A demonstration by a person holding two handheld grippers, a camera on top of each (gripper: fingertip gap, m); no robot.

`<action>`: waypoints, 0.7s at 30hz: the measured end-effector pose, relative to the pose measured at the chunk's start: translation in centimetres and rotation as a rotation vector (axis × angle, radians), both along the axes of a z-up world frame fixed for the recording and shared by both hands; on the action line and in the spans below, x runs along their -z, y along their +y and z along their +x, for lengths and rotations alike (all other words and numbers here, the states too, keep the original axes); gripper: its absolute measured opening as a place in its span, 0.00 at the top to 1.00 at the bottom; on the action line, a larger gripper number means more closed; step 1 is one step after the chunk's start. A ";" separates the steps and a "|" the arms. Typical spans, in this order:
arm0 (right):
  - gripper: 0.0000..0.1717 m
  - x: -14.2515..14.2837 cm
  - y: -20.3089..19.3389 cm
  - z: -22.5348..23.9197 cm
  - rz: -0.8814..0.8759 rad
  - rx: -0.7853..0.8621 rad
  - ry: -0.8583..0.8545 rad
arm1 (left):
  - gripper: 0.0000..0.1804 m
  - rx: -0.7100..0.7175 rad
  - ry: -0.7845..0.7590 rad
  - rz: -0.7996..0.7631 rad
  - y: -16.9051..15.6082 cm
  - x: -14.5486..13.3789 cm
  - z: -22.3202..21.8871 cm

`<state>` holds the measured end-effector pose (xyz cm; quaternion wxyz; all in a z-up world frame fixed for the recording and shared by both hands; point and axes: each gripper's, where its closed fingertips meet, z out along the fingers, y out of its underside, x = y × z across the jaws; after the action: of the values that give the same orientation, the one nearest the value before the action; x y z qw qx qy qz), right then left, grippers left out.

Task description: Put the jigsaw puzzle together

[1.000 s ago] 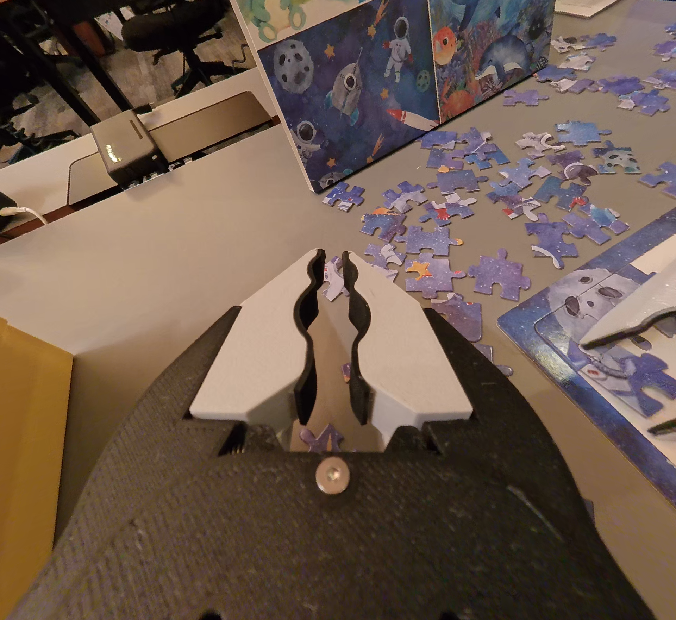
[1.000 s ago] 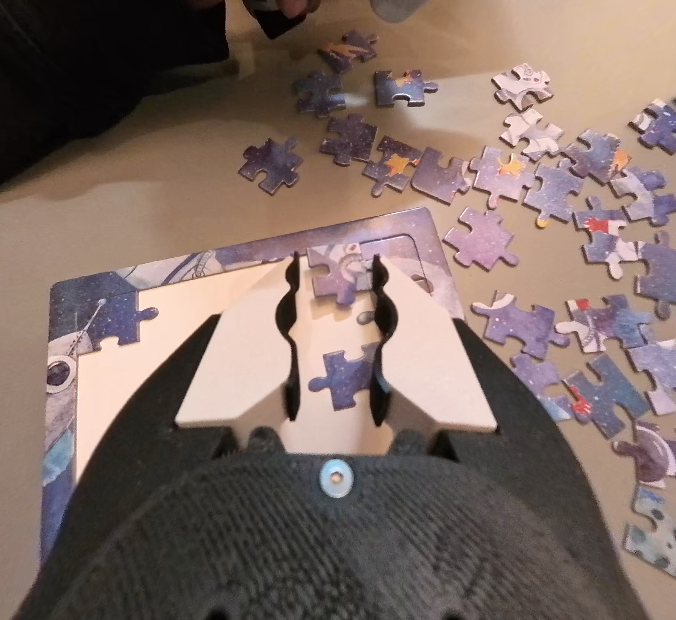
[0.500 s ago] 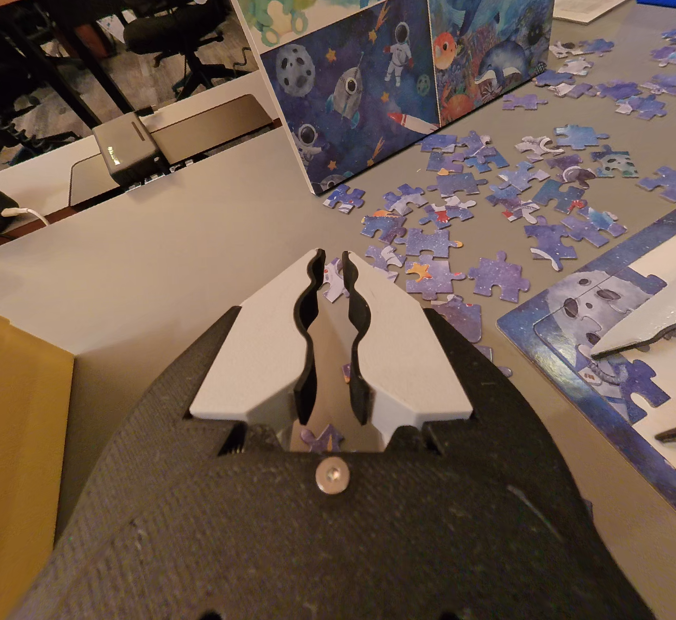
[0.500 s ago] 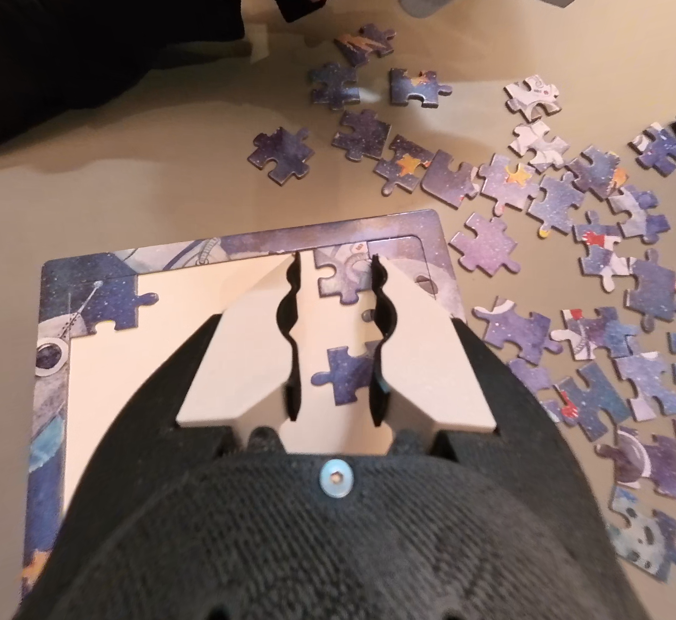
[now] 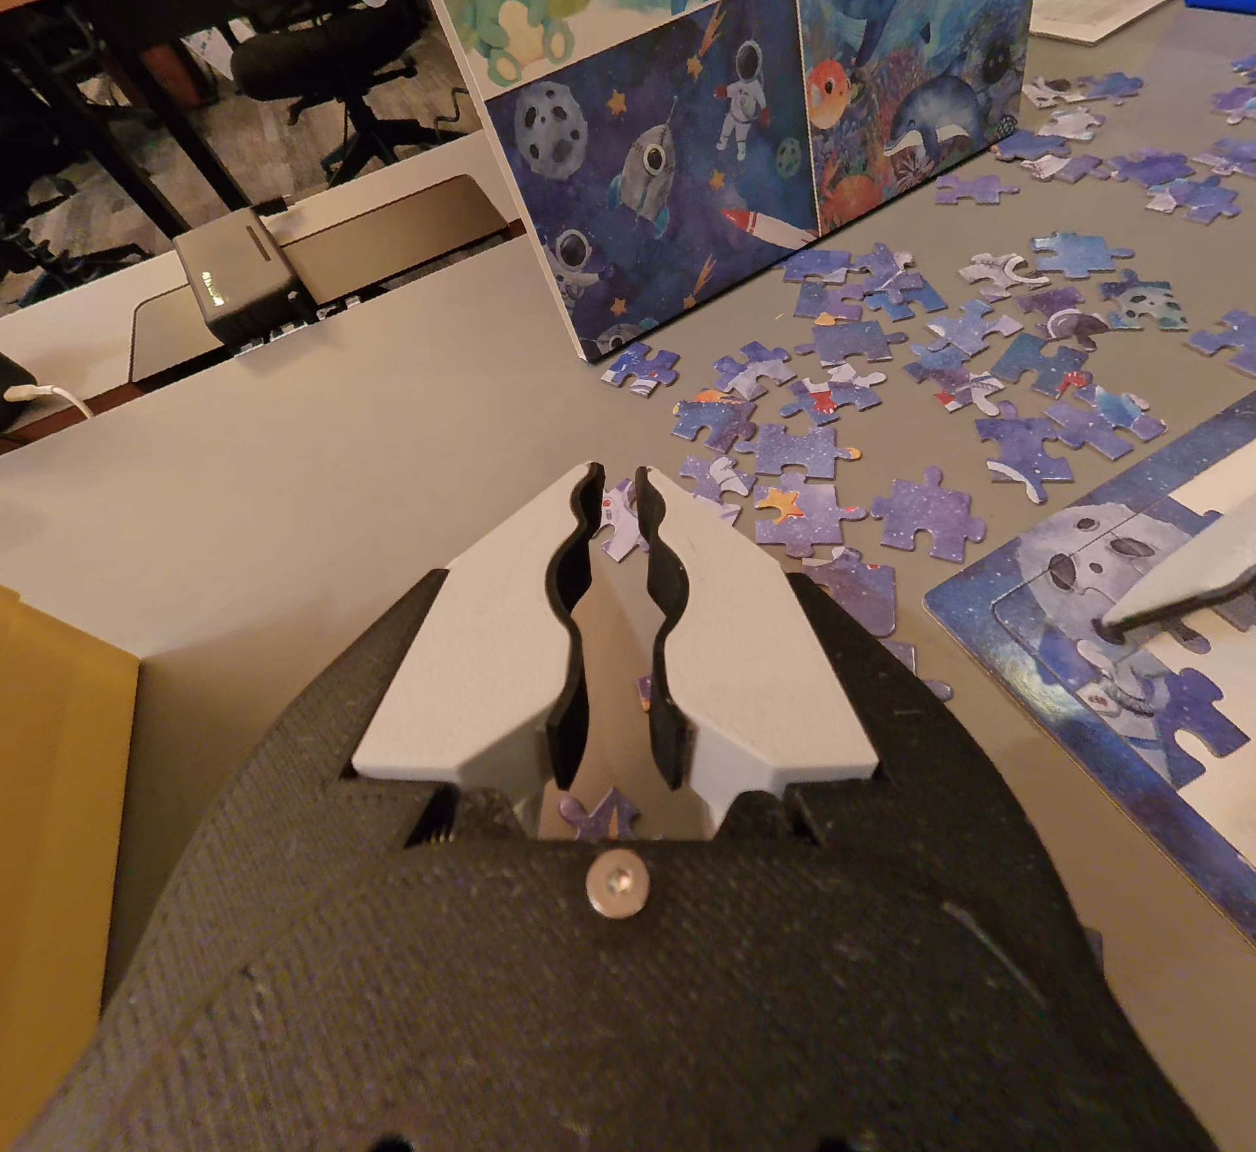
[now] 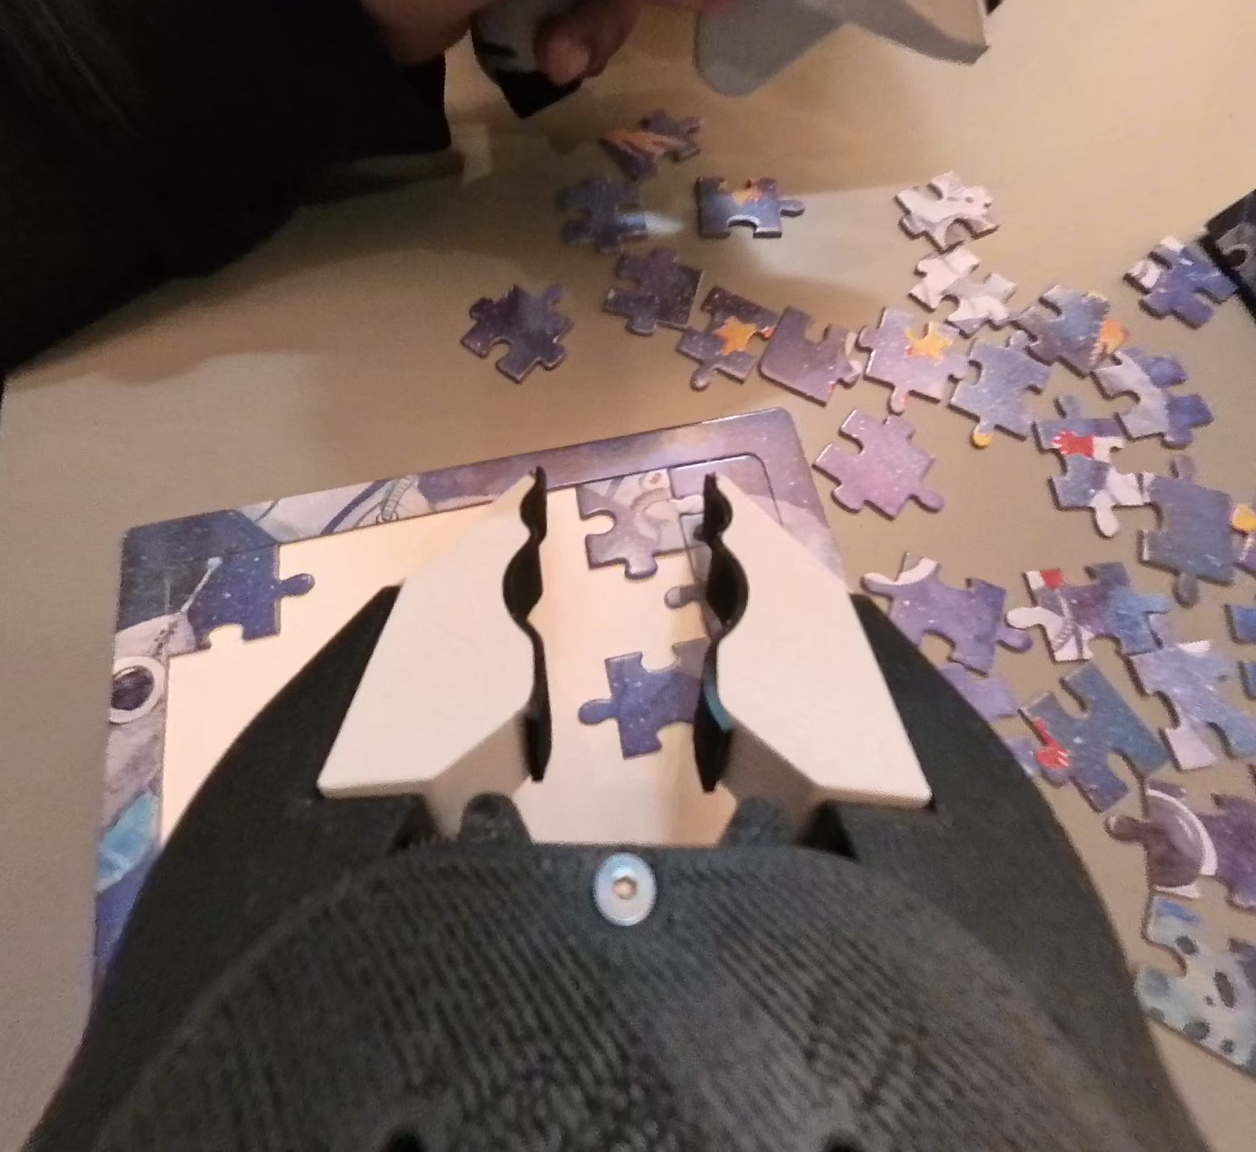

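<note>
Office chair (image 5: 326,52) beyond grey table (image 5: 340,474)

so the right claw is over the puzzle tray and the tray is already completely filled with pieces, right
Not quite. The right claw is over the puzzle tray, but the tray is mostly bare: the right wrist view shows only a few pieces fitted, such as the dark blue piece and those in the far corner, with a wide cream base showing. Most loose pieces lie on the table.

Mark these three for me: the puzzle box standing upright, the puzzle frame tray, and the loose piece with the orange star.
Puzzle box (image 5: 652,181), left wrist view: on its space-picture panel.
Puzzle frame tray (image 6: 204,542), right wrist view: on its printed border, far left corner.
Orange-star piece (image 5: 798,514), left wrist view: on the middle of the piece.
</note>
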<state>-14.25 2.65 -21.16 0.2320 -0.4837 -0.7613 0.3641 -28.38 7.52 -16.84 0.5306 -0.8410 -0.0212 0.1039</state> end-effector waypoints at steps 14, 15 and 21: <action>0.70 1.3 -0.6 0.5 0.002 -0.020 -0.059 | 0.96 0.000 0.001 0.000 0.0 0.0 0.0; 0.70 1.2 -0.7 0.6 -0.002 -0.023 -0.063 | 0.96 0.000 0.001 0.001 0.0 0.0 0.0; 0.71 1.4 -1.0 0.6 0.008 -0.015 -0.061 | 0.96 -0.001 0.002 -0.002 0.0 0.1 -0.1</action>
<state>-13.62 1.66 -22.51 0.2077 -0.4878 -0.7732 0.3479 -28.44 7.53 -16.91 0.5297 -0.8414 -0.0207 0.1050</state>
